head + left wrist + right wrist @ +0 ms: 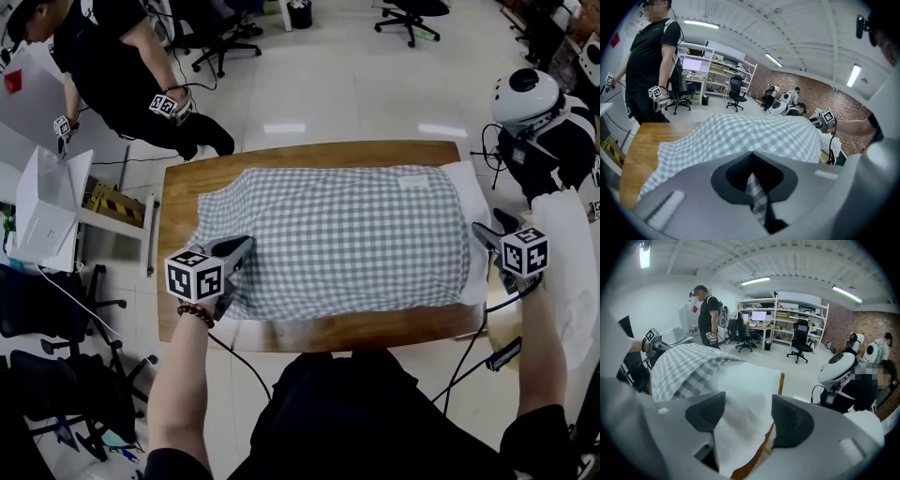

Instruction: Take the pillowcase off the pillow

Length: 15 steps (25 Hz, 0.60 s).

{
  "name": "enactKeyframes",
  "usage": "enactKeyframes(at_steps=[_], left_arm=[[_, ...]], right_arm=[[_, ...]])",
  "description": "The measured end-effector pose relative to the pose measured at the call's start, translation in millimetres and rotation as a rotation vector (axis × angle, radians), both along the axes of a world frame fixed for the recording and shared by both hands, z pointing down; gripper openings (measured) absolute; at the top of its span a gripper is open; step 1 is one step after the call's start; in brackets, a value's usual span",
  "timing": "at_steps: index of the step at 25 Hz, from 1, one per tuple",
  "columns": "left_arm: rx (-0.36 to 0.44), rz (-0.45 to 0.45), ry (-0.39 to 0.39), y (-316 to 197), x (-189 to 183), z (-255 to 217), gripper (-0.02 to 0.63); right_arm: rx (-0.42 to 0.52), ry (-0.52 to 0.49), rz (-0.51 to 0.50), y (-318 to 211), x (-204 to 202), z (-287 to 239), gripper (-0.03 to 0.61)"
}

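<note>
Here, wooden table [309, 334], office floor [356, 84]; left gripper [247, 244] fingers pinch pillowcase [347, 234], right gripper [482, 232] fingers apart.

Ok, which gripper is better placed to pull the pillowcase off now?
Left. The left gripper is shut on a near corner of the gingham pillowcase, while the right gripper stands open around the bare white pillow end, probably better for anchoring.
</note>
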<state>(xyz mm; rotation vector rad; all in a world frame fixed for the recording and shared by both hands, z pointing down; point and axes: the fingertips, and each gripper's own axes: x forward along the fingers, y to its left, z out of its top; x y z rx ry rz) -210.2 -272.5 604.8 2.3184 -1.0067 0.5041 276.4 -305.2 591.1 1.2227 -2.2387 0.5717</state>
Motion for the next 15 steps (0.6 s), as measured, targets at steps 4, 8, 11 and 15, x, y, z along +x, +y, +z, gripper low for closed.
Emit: enactKeyframes(at_steps=[4, 8, 11, 15], left_arm=[[0.048, -0.004, -0.008, 1.0, -6.8, -11.2, 0.003], [0.125, 0.011, -0.051, -14.3, -55.5, -35.8, 0.003], [0.160, 0.023, -0.089, -24.9, -95.1, -74.6, 0.003], [0.178, 0.090, -0.154, -18.7, -71.8, -85.1, 0.003]], right_arm=[[0.029, 0.036, -0.026, 3.2, -4.6, -6.9, 0.307], [0.088, 0.179, -0.172, -11.2, -55.6, -10.3, 0.304], [0.090, 0.318, -0.347, -17.9, -105.5, -27.4, 0.305], [0.049, 0.450, -0.549, 5.7, -101.0, -36.2, 0.402]])
